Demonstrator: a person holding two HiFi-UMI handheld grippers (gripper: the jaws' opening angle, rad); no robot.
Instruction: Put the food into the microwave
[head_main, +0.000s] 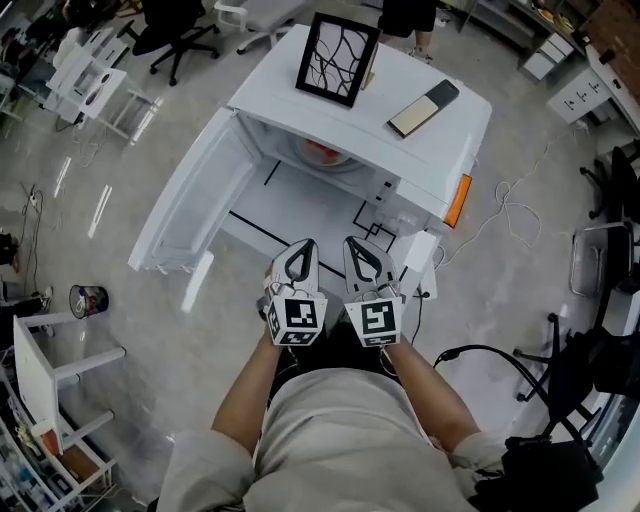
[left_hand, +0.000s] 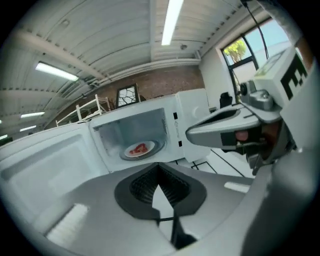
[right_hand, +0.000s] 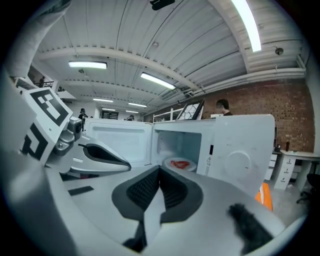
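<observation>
In the head view, a white microwave (head_main: 420, 155) sits on the worktop (head_main: 290, 200). Its door (head_main: 190, 200) stands wide open on the microwave's left side. The red food (head_main: 322, 150) lies on a plate (head_main: 340, 162) inside the microwave. A picture frame (head_main: 337, 58) and a flat box (head_main: 423, 108) rest on top of the microwave. The left tool (head_main: 300, 246) and the right tool (head_main: 356, 246) are side by side in front of the microwave, not touching it.

In the left gripper view, the left tool's jaws are pressed together and hold nothing. The food is straight ahead, inside the microwave.

In the right gripper view, the right tool's jaws are together too, with nothing between them. The food sits on its plate inside the microwave, past the open door.
</observation>
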